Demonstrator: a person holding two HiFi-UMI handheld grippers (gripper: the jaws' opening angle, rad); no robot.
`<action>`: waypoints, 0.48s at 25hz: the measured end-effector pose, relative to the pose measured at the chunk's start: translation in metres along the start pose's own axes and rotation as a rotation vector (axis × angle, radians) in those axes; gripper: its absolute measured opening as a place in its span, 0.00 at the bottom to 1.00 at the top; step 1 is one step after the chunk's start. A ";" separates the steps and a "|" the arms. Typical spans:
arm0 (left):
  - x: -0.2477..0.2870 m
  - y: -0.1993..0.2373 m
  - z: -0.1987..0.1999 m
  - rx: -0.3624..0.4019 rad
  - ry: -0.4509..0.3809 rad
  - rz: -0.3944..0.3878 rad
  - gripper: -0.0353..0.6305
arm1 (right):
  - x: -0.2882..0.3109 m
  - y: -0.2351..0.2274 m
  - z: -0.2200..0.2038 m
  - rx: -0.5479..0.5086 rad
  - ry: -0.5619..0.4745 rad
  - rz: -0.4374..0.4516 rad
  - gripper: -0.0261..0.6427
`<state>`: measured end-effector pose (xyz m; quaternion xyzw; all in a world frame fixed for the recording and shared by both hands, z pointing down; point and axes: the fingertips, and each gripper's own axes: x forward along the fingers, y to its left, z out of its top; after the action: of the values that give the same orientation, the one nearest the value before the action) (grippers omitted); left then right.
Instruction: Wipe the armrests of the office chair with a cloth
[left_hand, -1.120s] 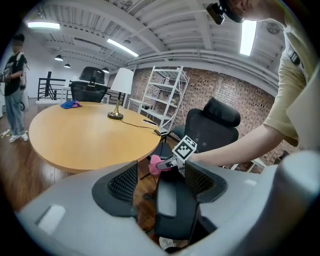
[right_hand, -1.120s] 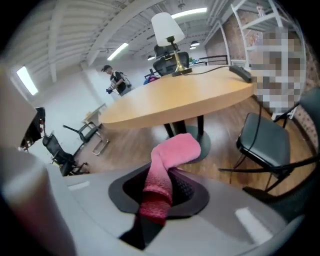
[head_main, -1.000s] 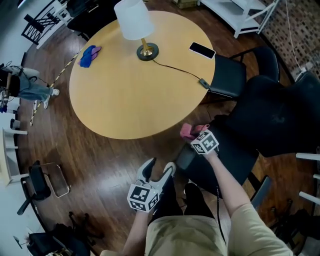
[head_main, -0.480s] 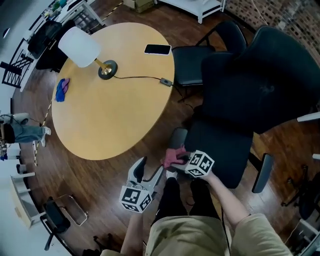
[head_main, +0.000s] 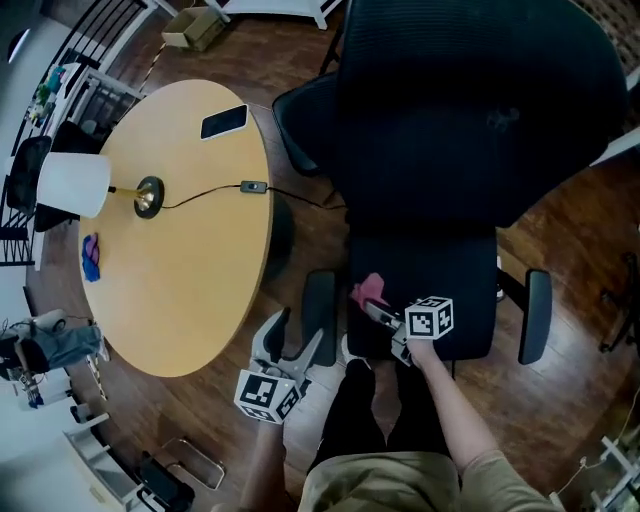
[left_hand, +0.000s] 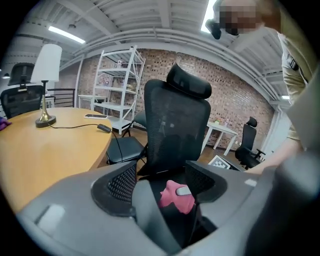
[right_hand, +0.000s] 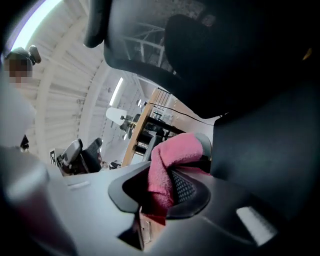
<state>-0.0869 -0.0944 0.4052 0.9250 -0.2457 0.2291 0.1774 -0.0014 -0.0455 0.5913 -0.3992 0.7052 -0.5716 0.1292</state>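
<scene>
The black office chair (head_main: 470, 120) faces me, its left armrest (head_main: 320, 300) and right armrest (head_main: 535, 315) flanking the seat (head_main: 450, 290). My right gripper (head_main: 372, 305) is shut on a bunched pink cloth (head_main: 370, 288) over the seat's left edge, just right of the left armrest. In the right gripper view the pink cloth (right_hand: 167, 165) hangs pinched in that gripper (right_hand: 170, 175). My left gripper (head_main: 296, 338) is open and holds nothing, at the left armrest's near end. The left gripper view shows that armrest (left_hand: 150, 210) ahead of its gripper (left_hand: 160, 187), with the cloth (left_hand: 176, 197) beyond.
A round wooden table (head_main: 190, 270) stands left of the chair with a lamp (head_main: 75, 183), a phone (head_main: 224, 121), a cable and a blue cloth (head_main: 90, 255). A second black chair (head_main: 305, 120) is tucked by the table. A white shelf (left_hand: 117, 85) stands behind.
My head has swung right, so the chair now lies straight ahead. The right gripper has carried the cloth off the left armrest towards the seat edge. The left gripper has followed.
</scene>
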 end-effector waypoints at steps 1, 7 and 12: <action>0.007 0.000 -0.001 0.005 0.005 -0.007 0.48 | 0.011 -0.002 -0.001 0.023 -0.016 0.025 0.14; 0.036 0.006 -0.007 0.009 0.023 -0.027 0.48 | 0.069 -0.013 -0.025 0.161 0.000 0.136 0.13; 0.041 0.008 -0.011 0.003 0.022 -0.042 0.48 | 0.078 -0.001 -0.029 0.259 -0.035 0.288 0.12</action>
<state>-0.0631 -0.1111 0.4376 0.9277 -0.2238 0.2358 0.1837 -0.0702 -0.0809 0.6230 -0.2842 0.6731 -0.6262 0.2721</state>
